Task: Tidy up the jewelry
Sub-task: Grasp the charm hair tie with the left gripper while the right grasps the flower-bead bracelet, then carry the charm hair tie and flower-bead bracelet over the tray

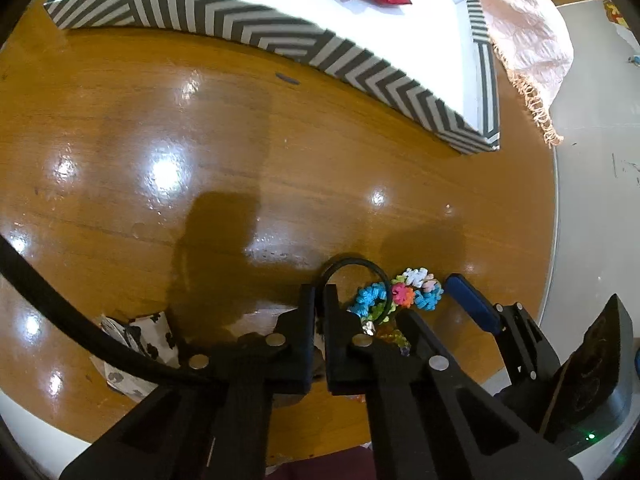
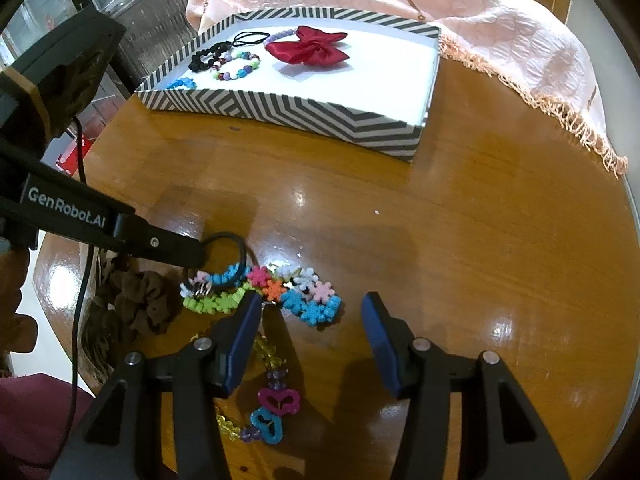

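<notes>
My left gripper (image 1: 320, 294) is shut on a black hair-tie ring (image 1: 352, 266), which loops out ahead of its tips. The ring also shows in the right wrist view (image 2: 226, 240), pinched by the left gripper (image 2: 196, 254). Beside it on the wooden table lies a pile of coloured flower-bead bracelets (image 2: 296, 292), also seen in the left wrist view (image 1: 412, 288). My right gripper (image 2: 310, 306) is open just behind that pile, empty. A striped box (image 2: 288, 110) at the back holds a red bow (image 2: 308, 50) and bead bracelets (image 2: 236, 64).
A brown scrunchie (image 2: 140, 300) lies at the left table edge. A butterfly-bead necklace (image 2: 276, 404) lies under my right gripper. A pink fringed cloth (image 2: 500, 32) drapes behind and right of the box. A patterned fabric piece (image 1: 148, 340) lies by my left gripper.
</notes>
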Motion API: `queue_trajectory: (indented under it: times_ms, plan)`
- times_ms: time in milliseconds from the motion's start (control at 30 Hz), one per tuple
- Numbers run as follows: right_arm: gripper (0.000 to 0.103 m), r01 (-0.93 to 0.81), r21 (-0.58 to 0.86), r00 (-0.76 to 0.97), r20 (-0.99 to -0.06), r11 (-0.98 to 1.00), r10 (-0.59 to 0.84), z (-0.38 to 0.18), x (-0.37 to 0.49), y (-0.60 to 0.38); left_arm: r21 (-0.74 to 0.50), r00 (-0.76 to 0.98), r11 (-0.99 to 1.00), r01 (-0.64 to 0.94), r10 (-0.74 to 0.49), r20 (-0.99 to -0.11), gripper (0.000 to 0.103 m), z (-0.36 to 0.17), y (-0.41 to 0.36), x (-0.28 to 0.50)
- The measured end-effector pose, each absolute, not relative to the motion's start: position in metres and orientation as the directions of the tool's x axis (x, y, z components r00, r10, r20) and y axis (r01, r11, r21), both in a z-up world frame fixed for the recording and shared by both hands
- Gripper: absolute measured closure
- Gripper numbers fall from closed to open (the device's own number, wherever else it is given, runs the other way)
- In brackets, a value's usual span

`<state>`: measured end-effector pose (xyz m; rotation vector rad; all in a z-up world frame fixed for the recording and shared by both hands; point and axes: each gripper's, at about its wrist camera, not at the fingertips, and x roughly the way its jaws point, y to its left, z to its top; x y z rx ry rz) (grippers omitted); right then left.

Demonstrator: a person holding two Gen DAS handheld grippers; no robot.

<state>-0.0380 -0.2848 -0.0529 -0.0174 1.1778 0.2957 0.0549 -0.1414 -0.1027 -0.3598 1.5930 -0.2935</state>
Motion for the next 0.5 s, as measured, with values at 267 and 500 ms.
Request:
queue_trajectory:
  times_ms: [267, 500]
  plan:
    - [0.078, -0.307, 0.059, 0.359, -0.917, 0.950, 0.173, -0.057, -0.034, -0.272, -0.421, 0.015, 0.906, -0.039, -0.421, -0.907, 0.100, -0.088, -0.128, 0.058]
    - [0.097, -0.270, 0.147, 0.379, -0.892, 0.952, 0.245, -0.041, -0.027, -0.282, -0.428, 0.052, 0.903, -0.038, -0.426, -0.903, 0.100, -0.075, -0.113, 0.060]
